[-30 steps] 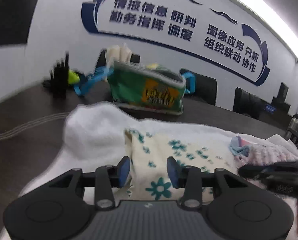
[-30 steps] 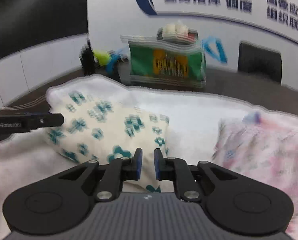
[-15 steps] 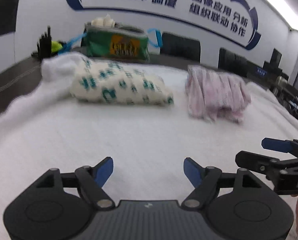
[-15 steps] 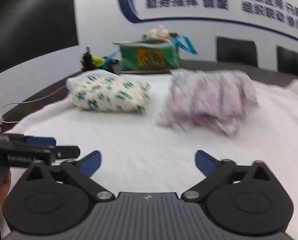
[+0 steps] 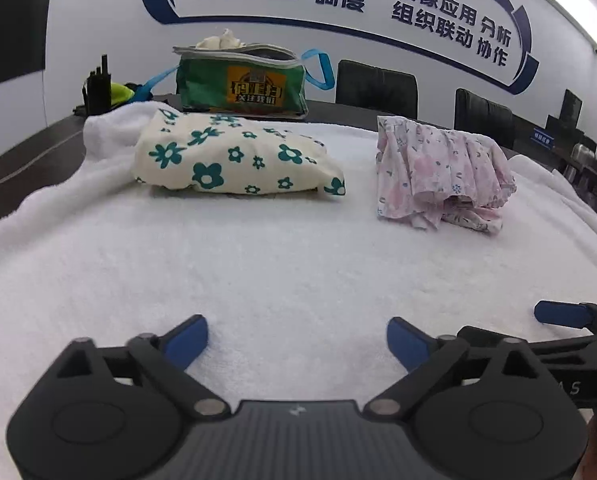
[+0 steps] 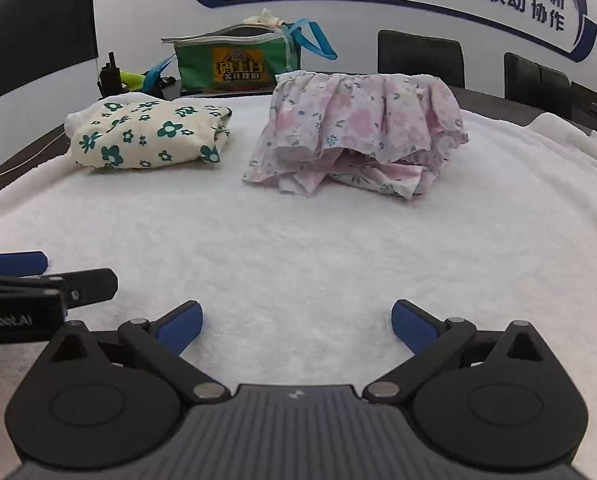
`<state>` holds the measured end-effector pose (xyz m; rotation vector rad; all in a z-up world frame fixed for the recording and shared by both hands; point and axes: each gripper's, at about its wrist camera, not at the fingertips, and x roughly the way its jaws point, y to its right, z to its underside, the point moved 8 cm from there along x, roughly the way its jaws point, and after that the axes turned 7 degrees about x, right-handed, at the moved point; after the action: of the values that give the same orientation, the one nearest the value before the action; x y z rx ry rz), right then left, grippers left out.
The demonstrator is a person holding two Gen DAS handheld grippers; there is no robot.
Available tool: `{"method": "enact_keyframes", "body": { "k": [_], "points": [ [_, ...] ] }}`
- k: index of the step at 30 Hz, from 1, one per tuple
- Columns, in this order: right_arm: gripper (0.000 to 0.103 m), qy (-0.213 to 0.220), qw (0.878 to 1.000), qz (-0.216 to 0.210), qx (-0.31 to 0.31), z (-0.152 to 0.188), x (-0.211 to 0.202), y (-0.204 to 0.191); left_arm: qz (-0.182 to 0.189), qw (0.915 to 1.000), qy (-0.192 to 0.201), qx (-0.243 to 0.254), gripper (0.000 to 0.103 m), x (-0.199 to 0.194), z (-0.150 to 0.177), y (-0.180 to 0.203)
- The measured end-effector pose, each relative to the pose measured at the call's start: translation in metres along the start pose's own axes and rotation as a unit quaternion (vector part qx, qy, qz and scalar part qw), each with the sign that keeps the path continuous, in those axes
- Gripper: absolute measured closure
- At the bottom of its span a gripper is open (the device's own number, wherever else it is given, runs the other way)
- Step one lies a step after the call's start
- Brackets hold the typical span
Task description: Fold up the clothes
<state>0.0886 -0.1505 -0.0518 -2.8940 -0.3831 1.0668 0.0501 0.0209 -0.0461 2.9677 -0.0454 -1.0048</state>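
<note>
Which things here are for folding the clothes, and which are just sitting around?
For folding: green-flowered garment, pink floral garment, white towel, left gripper, right gripper.

Just sitting around: green bag, black chairs, black radios.

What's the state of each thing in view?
Cream garment: folded, flat on the towel.
Pink garment: bunched, not neatly folded.
Green bag: unzipped, cloth poking out.
Towel: spread over the table.
Left hand-held gripper: open, empty, just opened.
Right hand-held gripper: open, empty.

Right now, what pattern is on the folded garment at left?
Teal flowers on cream fabric; clearest in the left wrist view.
</note>
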Motion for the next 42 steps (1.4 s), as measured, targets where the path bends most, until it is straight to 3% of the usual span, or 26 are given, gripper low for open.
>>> {"method": "enact_keyframes", "body": {
  "k": [7, 13, 42],
  "points": [
    [0.0, -0.002, 0.999, 0.002, -0.045, -0.003, -0.001, 0.0, -0.008, 0.9997, -0.01, 0.021, 0.0, 0.003, 0.001, 0.007],
    [0.001, -0.003, 1.0, -0.015, -0.011, 0.0, -0.002, 0.009, -0.017, 0.9991, -0.015, 0.037, 0.0, 0.005, 0.003, 0.01],
    [0.001, -0.004, 1.0, -0.011, -0.011, 0.0, -0.001, 0.009, -0.019, 0.9988, -0.018, 0.041, 0.0, 0.004, 0.004, 0.009]
  ]
}}
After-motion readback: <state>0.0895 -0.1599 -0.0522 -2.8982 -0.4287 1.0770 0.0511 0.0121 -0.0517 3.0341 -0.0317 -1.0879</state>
